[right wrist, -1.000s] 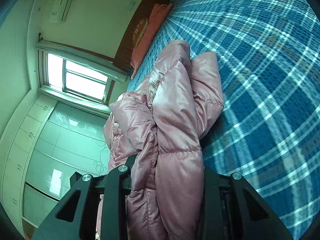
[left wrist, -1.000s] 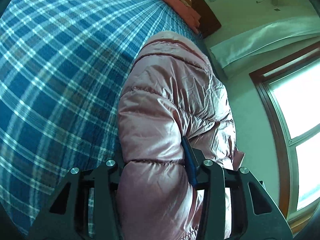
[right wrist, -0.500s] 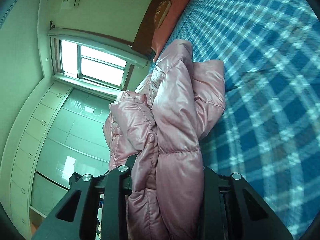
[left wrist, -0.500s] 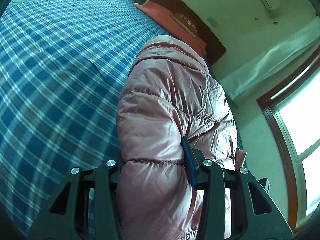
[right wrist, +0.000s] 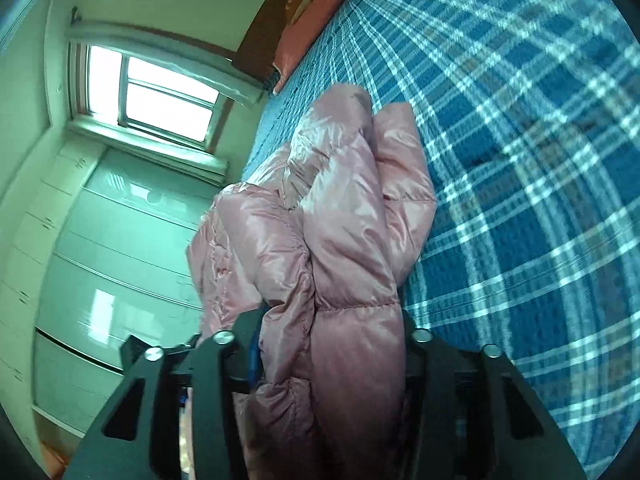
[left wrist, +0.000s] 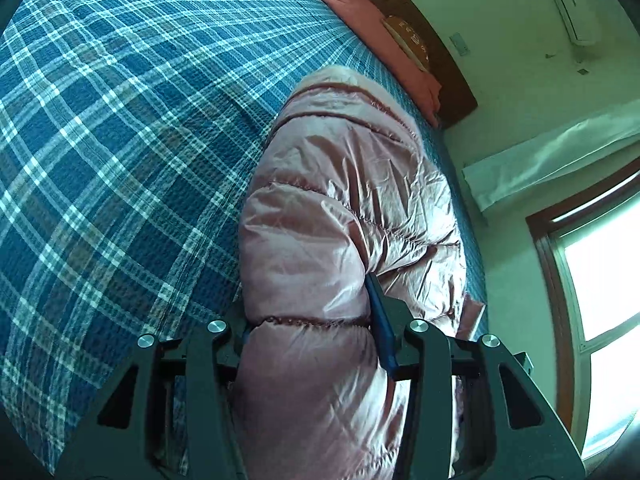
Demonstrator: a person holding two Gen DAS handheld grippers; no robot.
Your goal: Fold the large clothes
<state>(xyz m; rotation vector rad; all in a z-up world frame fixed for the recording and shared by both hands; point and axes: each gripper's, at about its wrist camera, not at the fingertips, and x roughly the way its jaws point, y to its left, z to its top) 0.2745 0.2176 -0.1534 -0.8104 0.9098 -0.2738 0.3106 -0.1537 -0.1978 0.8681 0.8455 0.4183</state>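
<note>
A shiny pink puffer jacket [left wrist: 344, 216] lies bunched along the edge of a bed with a blue plaid cover [left wrist: 120, 128]. My left gripper [left wrist: 310, 320] is shut on a thick quilted fold of the jacket; only its right blue pad shows. In the right wrist view the jacket [right wrist: 340, 220] is folded over itself, with a sleeve lying on the bed. My right gripper [right wrist: 328, 332] is shut on another padded section of the jacket, which fills the gap between the fingers.
Salmon pillows [left wrist: 372, 20] and a dark wooden headboard [left wrist: 440, 60] are at the far end of the bed. A window [right wrist: 156, 96] and a pale wardrobe [right wrist: 100, 260] stand beside the bed. The plaid cover [right wrist: 520, 160] stretches out beyond the jacket.
Both grippers keep their hold on the jacket. Both views have swung, the right one showing more of the window and wardrobe. The jacket's shape is about the same.
</note>
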